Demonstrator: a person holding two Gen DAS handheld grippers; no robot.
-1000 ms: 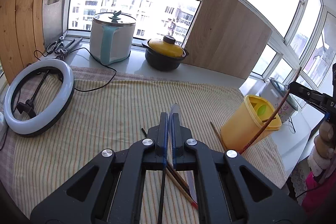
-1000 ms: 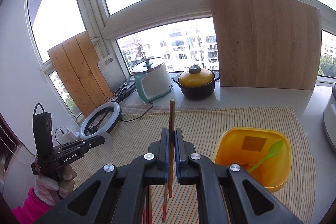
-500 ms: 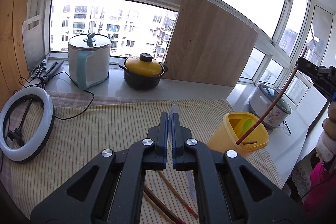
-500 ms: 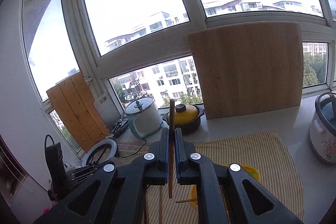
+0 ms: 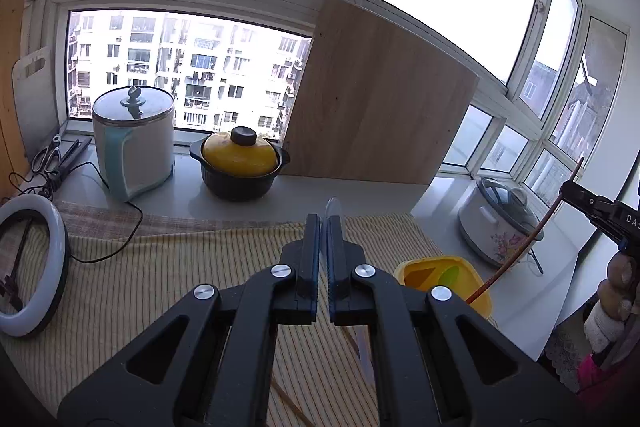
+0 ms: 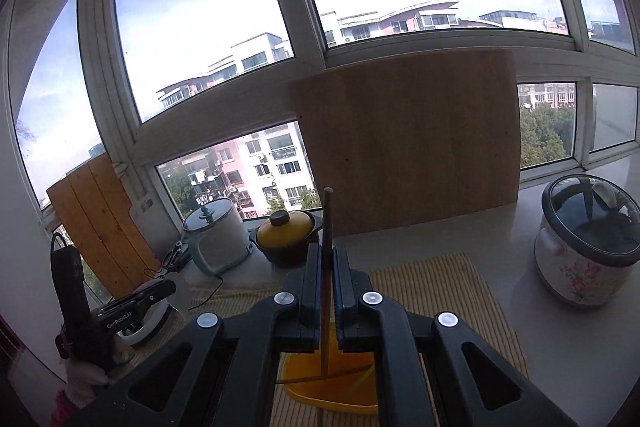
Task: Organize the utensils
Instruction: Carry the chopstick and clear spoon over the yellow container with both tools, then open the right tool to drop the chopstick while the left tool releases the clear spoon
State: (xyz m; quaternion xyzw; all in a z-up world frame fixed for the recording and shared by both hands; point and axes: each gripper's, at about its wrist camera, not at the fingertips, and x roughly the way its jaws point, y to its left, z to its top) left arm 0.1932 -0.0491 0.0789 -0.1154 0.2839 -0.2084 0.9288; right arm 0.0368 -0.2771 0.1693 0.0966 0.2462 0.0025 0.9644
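My left gripper (image 5: 324, 223) is shut on a thin clear plastic utensil (image 5: 332, 205) whose rounded tip sticks out past the fingers. My right gripper (image 6: 328, 259) is shut on a brown chopstick (image 6: 328, 223), held upright over the yellow utensil holder (image 6: 332, 391). In the left wrist view the right gripper (image 5: 568, 191) holds the chopstick (image 5: 524, 247) slanting down into the yellow holder (image 5: 476, 275), which holds a green spoon (image 5: 450, 273). Another chopstick (image 5: 290, 401) lies on the striped cloth (image 5: 160, 267).
On the sill stand a white-and-teal pot (image 5: 134, 143), a yellow-lidded casserole (image 5: 240, 159), a wooden board (image 5: 380, 107) and a floral cooker (image 5: 500, 223). A ring light (image 5: 36, 267) lies at the left. Scissors (image 5: 48, 155) lie at far left.
Both grippers have risen and tilted up. The chopstick's lower end has gone into the yellow holder. The left gripper still holds the clear utensil.
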